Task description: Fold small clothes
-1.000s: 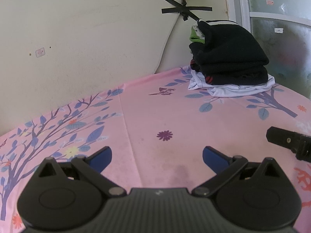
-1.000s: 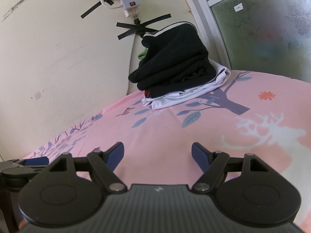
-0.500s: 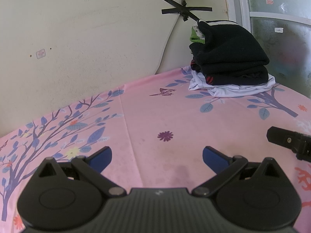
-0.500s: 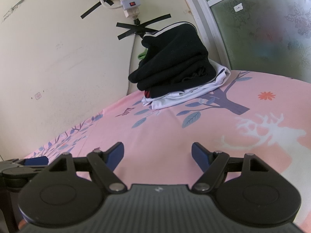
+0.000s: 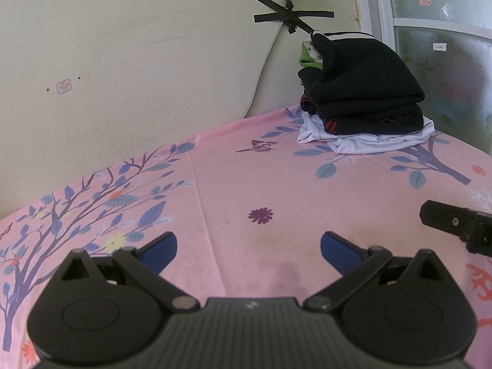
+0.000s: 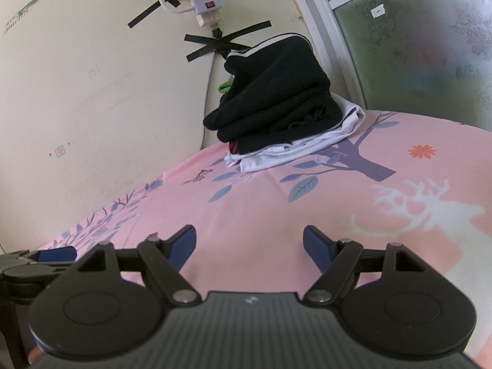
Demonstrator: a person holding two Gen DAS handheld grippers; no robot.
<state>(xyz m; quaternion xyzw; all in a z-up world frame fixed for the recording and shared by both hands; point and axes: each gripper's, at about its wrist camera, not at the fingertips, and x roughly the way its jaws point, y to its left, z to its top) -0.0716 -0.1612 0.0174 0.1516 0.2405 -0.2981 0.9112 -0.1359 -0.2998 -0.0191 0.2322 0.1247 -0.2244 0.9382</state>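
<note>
the left gripper [image 5: 248, 250] has its jaws spread wide, blue pads well apart, nothing between them and nothing touched; only the bare pink sheet [image 5: 261, 178] shows in the gap. the right gripper [image 6: 249, 243] stands the same way, jaws wide and empty, hovering over the sheet without pressing on it. in the left wrist view a black finger of the right gripper pokes in at the right edge, and in the right wrist view a blue-tipped finger of the left gripper shows at the lower left edge, so the two sit side by side.

the stack of folded clothes [image 5: 363, 92] sits at the far end of the sheet, in the corner where the cream wall [image 5: 123, 61] meets the frosted window [image 5: 446, 61], well apart from both grippers. it is mostly thick black garments, folded and piled, the top one with a thin white stripe along its edge. a white garment [image 6: 295, 150] lies at the bottom, spreading a little past the black ones onto the sheet. a scrap of green cloth [image 5: 307, 58] peeps out at the wall side near the top, and a bit of red pattern shows low on the stack. the pile leans slightly but holds together.

the sheet is printed with blue-leaved branches, a purple flower [image 5: 260, 216] and a white deer [image 6: 424, 209]. a power strip [image 6: 204, 0] hangs on the wall above, its cable fixed with crossed black tape [image 5: 292, 17].
</note>
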